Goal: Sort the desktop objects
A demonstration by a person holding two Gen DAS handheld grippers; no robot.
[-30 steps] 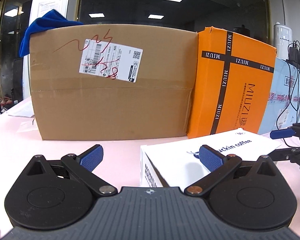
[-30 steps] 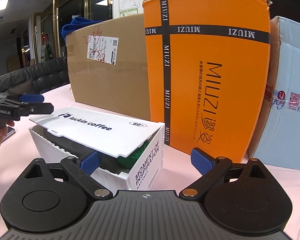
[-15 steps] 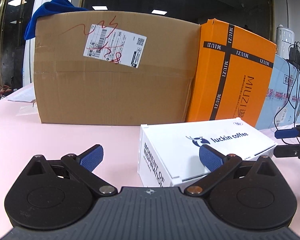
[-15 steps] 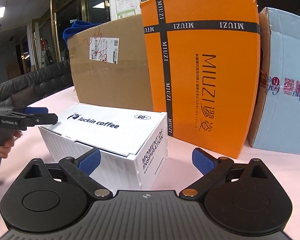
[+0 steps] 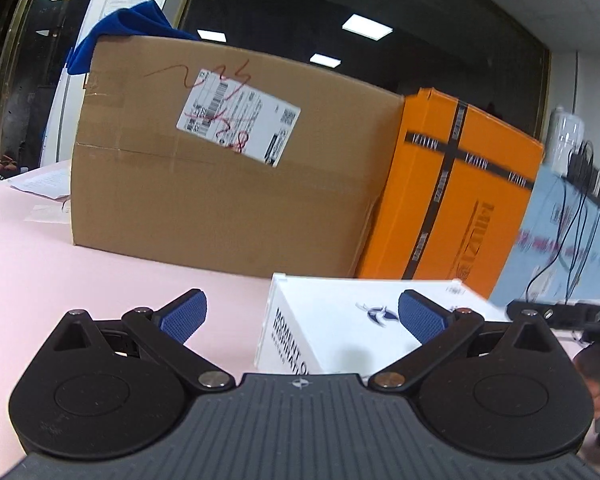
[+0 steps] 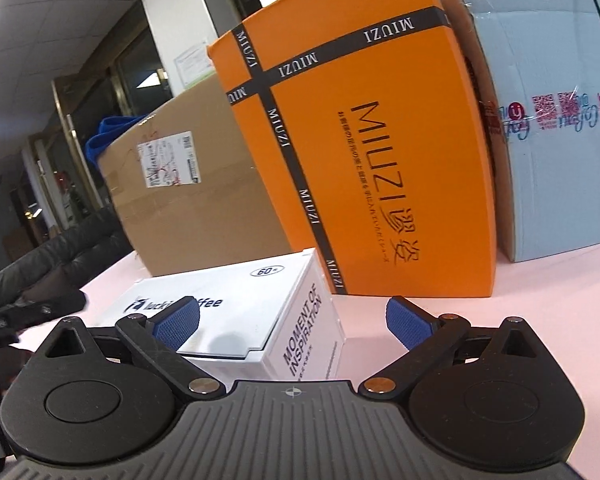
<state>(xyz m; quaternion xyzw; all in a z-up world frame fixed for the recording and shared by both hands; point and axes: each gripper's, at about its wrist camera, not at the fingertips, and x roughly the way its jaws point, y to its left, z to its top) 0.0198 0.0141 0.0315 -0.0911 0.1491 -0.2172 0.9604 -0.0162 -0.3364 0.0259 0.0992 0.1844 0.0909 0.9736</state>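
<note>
Pink desk [image 5: 100, 264] fills my lower view, with an office behind it: dark glass and ceiling lights. Going left to right along the back, I see a brown carton [image 5: 220, 184] with a blue cloth [image 5: 128, 28] draped on its top corner, then an orange box [image 6: 364, 152] stood on edge just beside it, then a pale blue parcel [image 6: 548, 120]. They form a wall, so I judge they are parked out of the working area.

In front of them lies the white box [image 6: 236, 312], flat on the desk with its lid down, near the orange box's foot. I take it as the container for the sorted things, since its closed lid hides whatever is inside.

My left hand-held gripper [image 5: 300, 316] hangs over the box's left end, released, its pads wide apart and holding nothing. My right hand-held gripper [image 6: 288, 320] is likewise released and empty, its left pad [image 6: 176, 322] above the lid, its right pad over bare desk. Both sit off the box, I think because the lid needs no more pressing. Both views are tilted and a little blurred.
</note>
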